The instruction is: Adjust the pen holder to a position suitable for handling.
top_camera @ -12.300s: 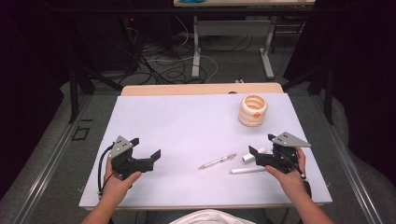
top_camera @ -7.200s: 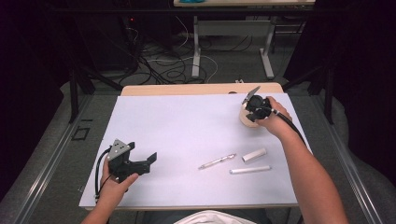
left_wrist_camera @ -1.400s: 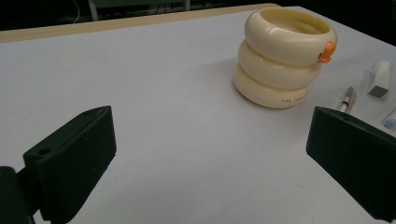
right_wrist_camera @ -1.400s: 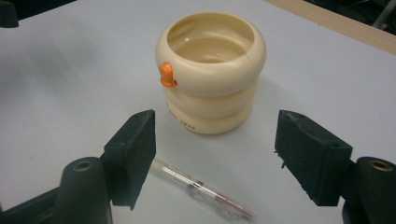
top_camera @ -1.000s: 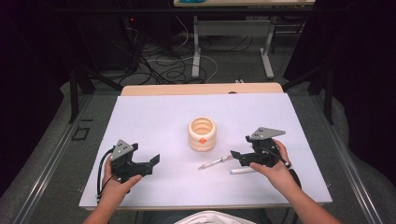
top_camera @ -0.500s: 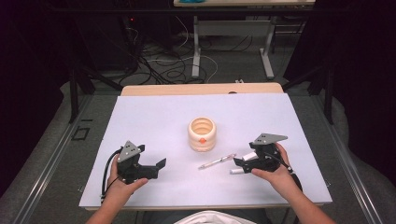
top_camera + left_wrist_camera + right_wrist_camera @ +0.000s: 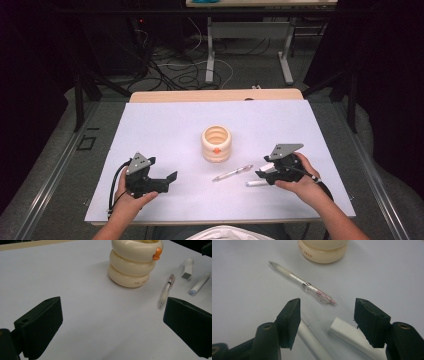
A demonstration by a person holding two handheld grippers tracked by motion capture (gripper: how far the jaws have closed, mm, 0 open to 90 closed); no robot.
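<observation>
A cream ringed holder (image 7: 216,143) with an orange dot stands upright at the middle of the white table (image 7: 150,130). A clear pen (image 7: 232,173) lies in front of it. To the pen's right lie a long white marker (image 7: 255,183) and a short white cap (image 7: 266,167). My right gripper (image 7: 261,176) is open, low over these two white pieces. In the right gripper view its jaws (image 7: 328,307) straddle the cap (image 7: 348,333) and the marker (image 7: 312,340), with the pen (image 7: 303,283) just beyond. My left gripper (image 7: 169,181) is open at the front left and holds nothing; its view (image 7: 113,305) faces the holder (image 7: 135,262).
A wooden table edge (image 7: 215,95) runs behind the white surface. Beyond it are cables on the floor and metal desk legs (image 7: 210,55). The person's forearms come in from the bottom edge.
The holder went from the back right to the middle of the table. My right gripper came back and dropped low over the white pieces. My left gripper shifted a little to the right.
</observation>
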